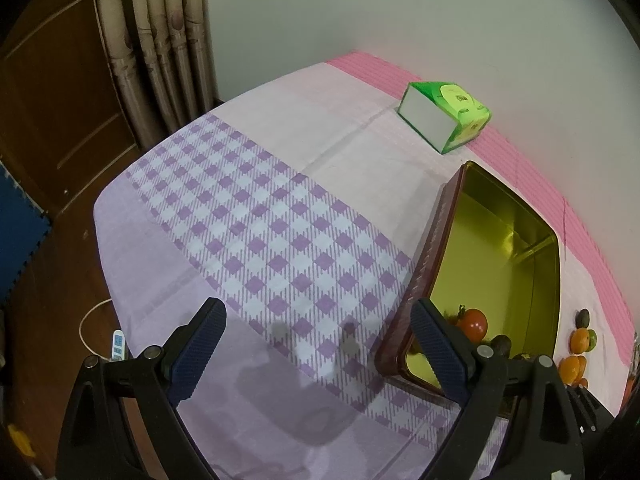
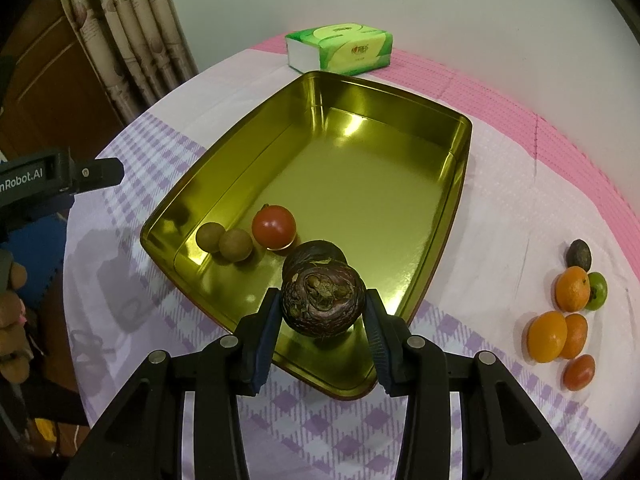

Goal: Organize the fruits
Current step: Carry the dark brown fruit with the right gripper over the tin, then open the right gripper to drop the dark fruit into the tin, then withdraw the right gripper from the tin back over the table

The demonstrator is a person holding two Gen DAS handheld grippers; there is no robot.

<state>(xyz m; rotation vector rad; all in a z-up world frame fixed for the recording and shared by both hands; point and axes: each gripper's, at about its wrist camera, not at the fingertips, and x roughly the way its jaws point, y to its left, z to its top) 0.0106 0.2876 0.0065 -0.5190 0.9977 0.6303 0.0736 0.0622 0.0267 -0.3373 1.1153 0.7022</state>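
My right gripper is shut on a dark brown wrinkled fruit and holds it over the near end of the gold tin tray. In the tray lie a red tomato and two brown round fruits. On the cloth to the right lie several loose fruits: oranges, a green one, a dark one and a small red one. My left gripper is open and empty over the checked cloth, left of the tray. The tomato also shows in the left wrist view.
A green tissue pack lies behind the tray near the wall; it also shows in the left wrist view. The table's left edge drops to the floor, with a curtain and a wooden door beyond.
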